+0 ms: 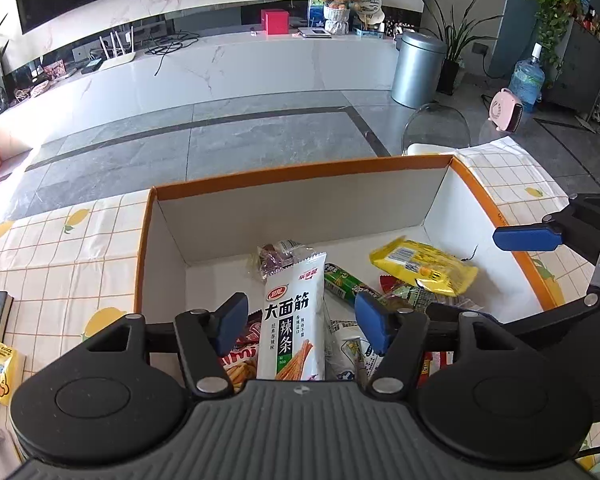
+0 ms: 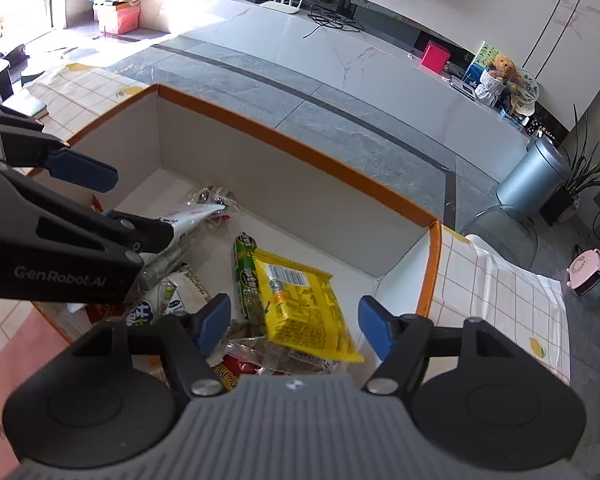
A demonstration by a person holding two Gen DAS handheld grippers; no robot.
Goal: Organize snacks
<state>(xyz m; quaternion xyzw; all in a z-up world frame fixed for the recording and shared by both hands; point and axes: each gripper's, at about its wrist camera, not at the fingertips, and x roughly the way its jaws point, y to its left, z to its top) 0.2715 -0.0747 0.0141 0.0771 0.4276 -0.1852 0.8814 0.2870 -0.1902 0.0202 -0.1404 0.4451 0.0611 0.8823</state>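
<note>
Left wrist view, nearest first: the left tool [image 1: 302, 322] stands with its blue pads spread, and a white spicy-strip packet [image 1: 294, 320] stands propped between them; no pad presses on it, so the packet reads as let go rather than held. Right wrist view shows the right tool [image 2: 296, 326] likewise spread, its pads clear on either side of a yellow snack packet [image 2: 304, 308] that lies tilted on the heap. Both packets are inside the orange-rimmed box [image 1: 260, 178], which sits on the surface under a lemon-print checked cloth [image 1: 52, 248]. Beneath and beside them lie a green tube-shaped snack [image 2: 246, 276], a purple wrapped snack [image 1: 278, 258] and several clear and red wrappers, all crowded toward the near wall; the far half of the box floor is bare. Judgement: the step in hand is the release of both packets into the box. To finish well, each tool should lift straight up with pads kept wide, so neither catches a packet edge. The white packet looks unstable and may topple as the left tool leaves. Later items would sit better toward the bare far half. One small yellow carton [image 1: 2, 372] remains outside on the cloth.
</note>
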